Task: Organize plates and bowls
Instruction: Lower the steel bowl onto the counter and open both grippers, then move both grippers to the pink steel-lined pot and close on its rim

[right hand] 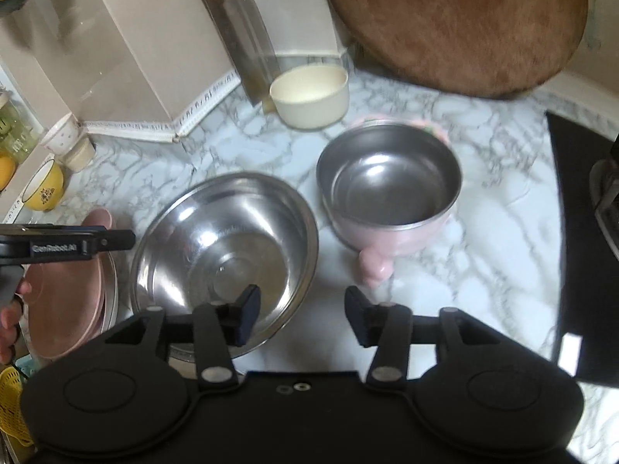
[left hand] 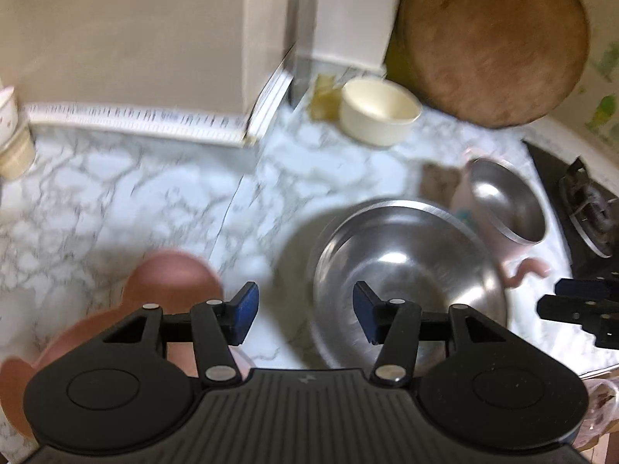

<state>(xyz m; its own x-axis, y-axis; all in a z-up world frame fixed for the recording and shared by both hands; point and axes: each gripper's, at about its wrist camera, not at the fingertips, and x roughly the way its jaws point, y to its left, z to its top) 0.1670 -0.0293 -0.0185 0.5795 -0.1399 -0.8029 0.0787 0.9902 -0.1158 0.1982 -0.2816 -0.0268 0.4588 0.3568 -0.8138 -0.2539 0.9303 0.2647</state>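
Observation:
A large steel bowl (left hand: 406, 270) (right hand: 228, 255) sits on the marble counter. Behind it to the right is a pink pot with a steel liner (left hand: 503, 208) (right hand: 390, 193). A cream bowl (left hand: 377, 112) (right hand: 309, 94) stands at the back. Pink plates (left hand: 170, 282) (right hand: 65, 301) lie stacked at the left. My left gripper (left hand: 305, 309) is open and empty, between the pink plates and the steel bowl's near rim; it also shows in the right wrist view (right hand: 112, 237). My right gripper (right hand: 301, 315) is open and empty, hovering at the steel bowl's near right edge; it also shows in the left wrist view (left hand: 572, 305).
A round wooden board (left hand: 495, 42) (right hand: 452, 23) leans on the back wall. A black gas stove (left hand: 580, 208) (right hand: 584, 232) lies at the right. A paper cup (left hand: 11, 135) and a yellow bowl (right hand: 42, 189) stand at the far left. A beige box (left hand: 135, 31) stands at the back.

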